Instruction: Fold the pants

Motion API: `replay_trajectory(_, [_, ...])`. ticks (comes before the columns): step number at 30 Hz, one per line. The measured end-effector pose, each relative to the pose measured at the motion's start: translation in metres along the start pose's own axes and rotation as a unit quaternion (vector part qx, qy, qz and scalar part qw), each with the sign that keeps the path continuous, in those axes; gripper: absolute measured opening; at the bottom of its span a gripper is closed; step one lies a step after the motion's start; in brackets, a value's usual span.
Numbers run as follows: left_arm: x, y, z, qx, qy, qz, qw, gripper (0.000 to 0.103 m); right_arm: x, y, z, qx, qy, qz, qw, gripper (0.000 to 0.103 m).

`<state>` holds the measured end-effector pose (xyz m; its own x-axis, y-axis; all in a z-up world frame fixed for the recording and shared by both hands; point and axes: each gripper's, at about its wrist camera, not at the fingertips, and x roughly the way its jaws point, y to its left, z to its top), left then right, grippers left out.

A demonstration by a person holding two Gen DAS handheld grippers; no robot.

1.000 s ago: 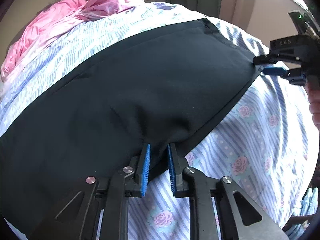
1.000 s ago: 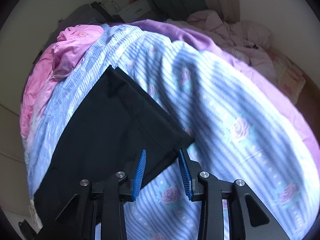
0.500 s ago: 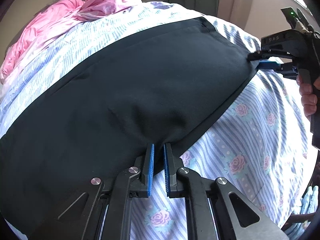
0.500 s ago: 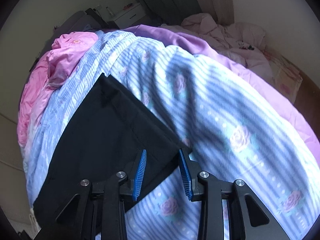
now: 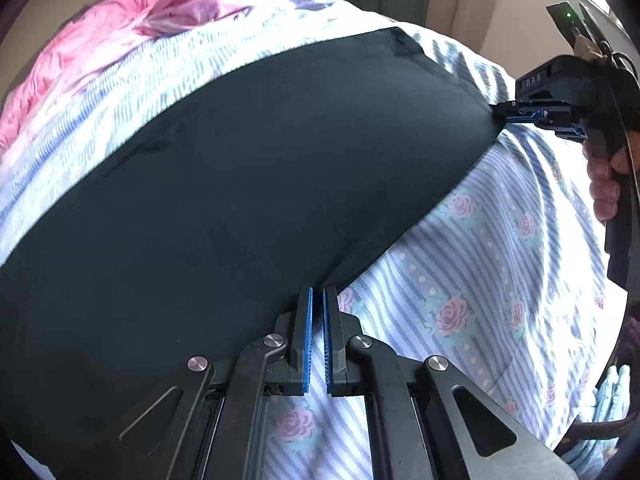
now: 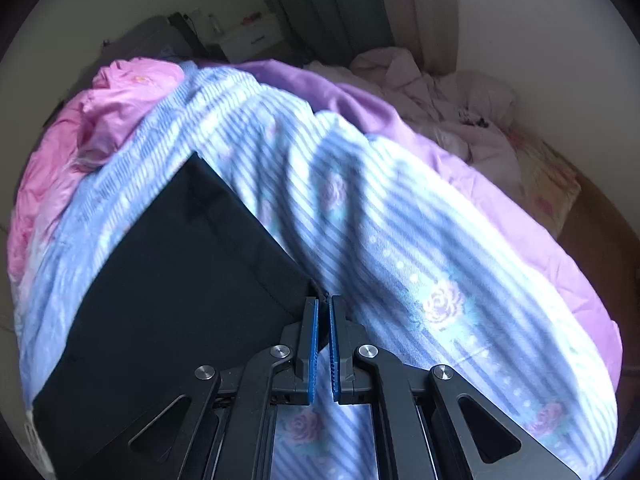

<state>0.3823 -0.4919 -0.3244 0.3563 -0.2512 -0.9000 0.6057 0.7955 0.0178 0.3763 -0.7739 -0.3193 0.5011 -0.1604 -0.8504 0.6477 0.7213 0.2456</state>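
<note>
pants [image 5: 248, 184] lay flat on striped bedspread [image 5: 500, 280], long axis left-right | left gripper [image 5: 317, 300] clamped near edge | right gripper [image 6: 323, 312] had just closed on near-right corner

One pair of black pants [image 5: 248, 184] is seen, spread on one striped sheet [image 5: 480, 300] printed with roses. Two grippers are counted: the left gripper [image 5: 317, 294] and the right gripper [image 6: 324, 304], each with two fingers lined by two blue pads. One hand [image 5: 604, 184] is seen on the right gripper's handle. One pink quilt [image 5: 120, 40] is bunched at the far side, one purple sheet [image 6: 400, 120] is shown beyond the striped one, and one pale heap of bedding [image 6: 440, 92] is seen by the wall. One white cabinet [image 6: 252, 38] and one set of green curtains [image 6: 320, 4] are counted.
</note>
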Motion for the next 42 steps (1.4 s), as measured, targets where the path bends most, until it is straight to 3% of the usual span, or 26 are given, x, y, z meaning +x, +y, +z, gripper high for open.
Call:
replay_trajectory(5, [0.001, 0.007, 0.0, -0.015, 0.011, -0.02, 0.9996, 0.014, -0.003, 0.009, -0.003, -0.034, -0.001, -0.029, 0.999, 0.009])
replay_trajectory(7, [-0.003, 0.007, 0.001, -0.019, 0.019, -0.024, 0.9993, 0.025, -0.004, 0.005, -0.002, -0.029, 0.003, -0.026, 0.999, 0.022])
replay_trajectory(9, [-0.02, 0.009, 0.005, -0.031, -0.002, -0.021, 0.9993, 0.044, -0.016, 0.005, -0.001, -0.039, -0.011, -0.03, 0.999, 0.036])
replay_trajectory(11, [-0.036, 0.011, 0.009, -0.045, -0.029, -0.019, 0.9984, 0.052, -0.033, 0.008, 0.0, -0.061, -0.042, -0.012, 0.997, 0.056])
replay_trajectory(12, [-0.043, 0.014, 0.013, -0.056, -0.043, -0.011, 0.9974, 0.053, -0.04, 0.009, 0.001, -0.073, -0.052, 0.002, 0.996, 0.059])
replay_trajectory(16, [-0.041, 0.022, 0.03, -0.081, -0.061, 0.001, 0.9948, 0.053, -0.04, 0.014, 0.006, -0.094, -0.036, 0.034, 0.994, 0.059])
replay_trajectory(22, [-0.025, 0.02, 0.049, -0.078, -0.067, 0.008, 0.9946, 0.053, -0.026, -0.003, -0.01, -0.009, -0.004, 0.087, 0.996, 0.059])
replay_trajectory(27, [-0.014, 0.016, 0.056, -0.074, -0.065, 0.005, 0.9952, 0.053, -0.001, -0.015, -0.025, 0.059, 0.031, 0.128, 0.99, 0.06])
replay_trajectory(32, [0.002, 0.016, 0.058, -0.076, -0.051, 0.007, 0.9958, 0.053, 0.014, -0.016, -0.023, 0.079, 0.037, 0.165, 0.982, 0.06])
replay_trajectory(42, [0.011, 0.017, 0.062, -0.09, -0.041, -0.002, 0.9951, 0.053, 0.038, -0.011, 0.005, 0.066, 0.017, 0.189, 0.98, 0.059])
